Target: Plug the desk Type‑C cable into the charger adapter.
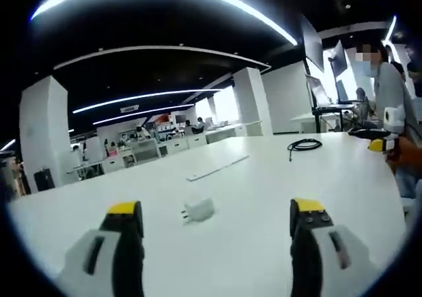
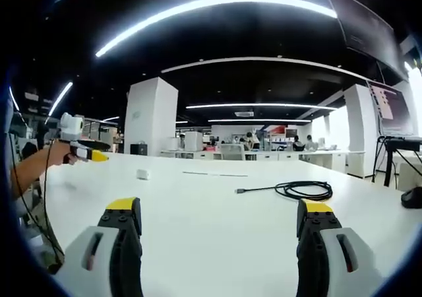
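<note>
In the left gripper view, the left gripper [image 1: 216, 226] stands released, jaws wide apart and empty, at the bottom of the frame. The charger adapter [image 1: 198, 210] lies flat on the white table [image 1: 277, 185] at lower centre, between the jaw tips and a little beyond them; this alignment suggests the adapter is that gripper's intended pick. The right gripper [image 1: 386, 144] enters at the right edge.

In the right gripper view, the right gripper [image 2: 220, 226] is likewise released and holds nothing. The Type-C cable [image 2: 297, 190] lies coiled right of centre, its plug end running toward the frame's middle, apart from the jaws. The adapter appears as a small white block left of centre.

Cable and adapter lie well apart; nothing is mated. No containers are present.
</note>
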